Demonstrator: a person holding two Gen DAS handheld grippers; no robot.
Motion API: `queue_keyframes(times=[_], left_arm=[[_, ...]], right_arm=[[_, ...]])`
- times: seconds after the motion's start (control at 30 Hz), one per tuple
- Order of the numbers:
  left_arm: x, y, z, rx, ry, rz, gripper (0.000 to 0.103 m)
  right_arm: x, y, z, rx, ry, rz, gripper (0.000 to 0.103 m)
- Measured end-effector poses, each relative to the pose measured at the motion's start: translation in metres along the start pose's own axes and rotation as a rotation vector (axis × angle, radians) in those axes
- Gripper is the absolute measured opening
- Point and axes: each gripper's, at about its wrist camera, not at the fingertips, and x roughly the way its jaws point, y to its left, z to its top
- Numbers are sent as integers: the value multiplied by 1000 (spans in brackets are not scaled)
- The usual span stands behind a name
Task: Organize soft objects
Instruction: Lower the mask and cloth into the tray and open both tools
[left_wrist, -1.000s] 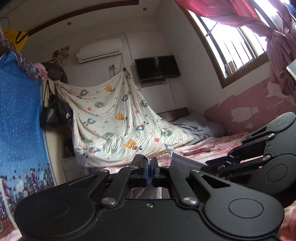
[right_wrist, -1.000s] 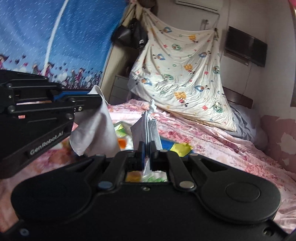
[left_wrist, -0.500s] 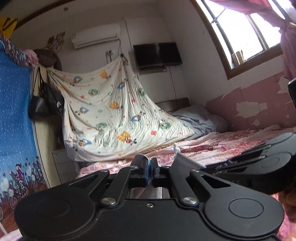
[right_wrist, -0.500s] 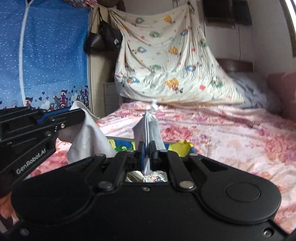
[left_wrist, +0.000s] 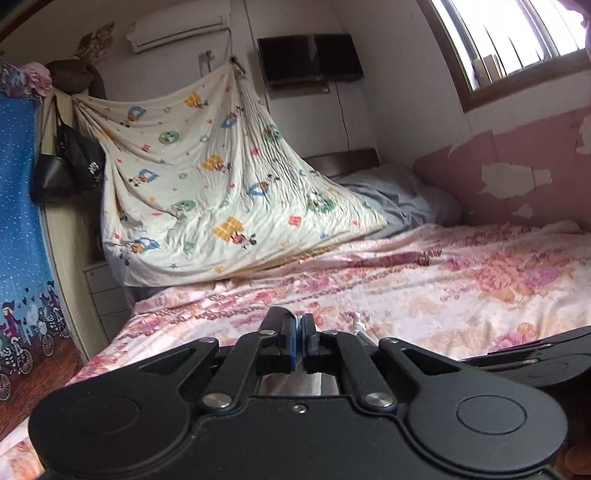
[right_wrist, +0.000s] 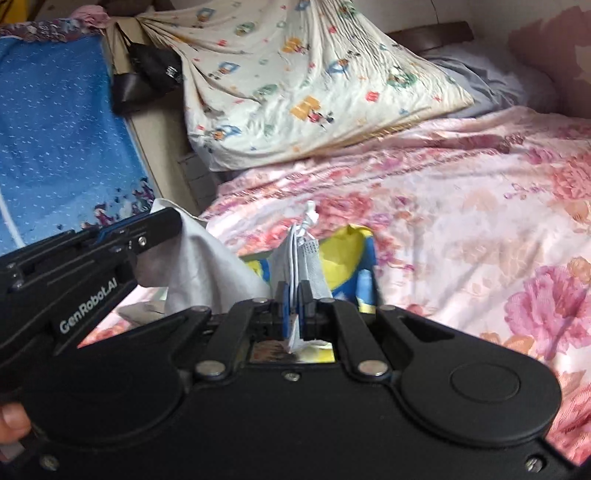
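Observation:
A pale grey-white cloth (right_wrist: 207, 258) hangs between my two grippers above the bed. My left gripper (left_wrist: 300, 345) is shut on one edge of it; it shows at the left of the right wrist view (right_wrist: 147, 229) with the cloth draping below it. My right gripper (right_wrist: 294, 295) is shut on the other edge, a bunched fold with a white knotted tie (right_wrist: 308, 221) at its tip. The tie tip also pokes up in the left wrist view (left_wrist: 356, 319). A yellow and blue fabric piece (right_wrist: 347, 258) lies on the bed under the cloth.
The bed has a pink floral cover (left_wrist: 461, 280). A cartoon-print sheet (left_wrist: 221, 184) hangs at the headboard over a grey pillow (left_wrist: 399, 199). A blue dotted curtain (right_wrist: 55, 129) and black bags (left_wrist: 70, 162) are at the left. A window (left_wrist: 517, 37) is upper right.
Both grippers have tilted downward toward the bed, still shut on the cloth. The right gripper has dropped lower in the left wrist view.

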Motion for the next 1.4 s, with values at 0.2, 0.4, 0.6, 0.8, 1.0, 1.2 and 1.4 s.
queue_keyframes(times=[0.2, 0.4, 0.6, 0.8, 1.0, 1.2, 1.4], left_arm=[[31, -4, -18, -76, 95, -18, 2], [44, 7, -35, -187, 184, -42, 2], [53, 15, -48, -224, 275, -39, 3], [55, 17, -48, -222, 306, -21, 15], [50, 22, -45, -233, 308, 6, 33], [41, 28, -45, -267, 301, 31, 43], [32, 29, -44, -276, 284, 49, 52]], right_arm=[[25, -17, -5, 71, 79, 9, 0], [50, -42, 7, 85, 134, -30, 1], [57, -47, 4, 99, 166, -40, 4], [40, -35, 7, 89, 168, -65, 13], [33, -31, 12, 84, 161, -75, 25], [27, -26, 16, 63, 150, -88, 36], [23, -26, 19, 53, 149, -86, 39]])
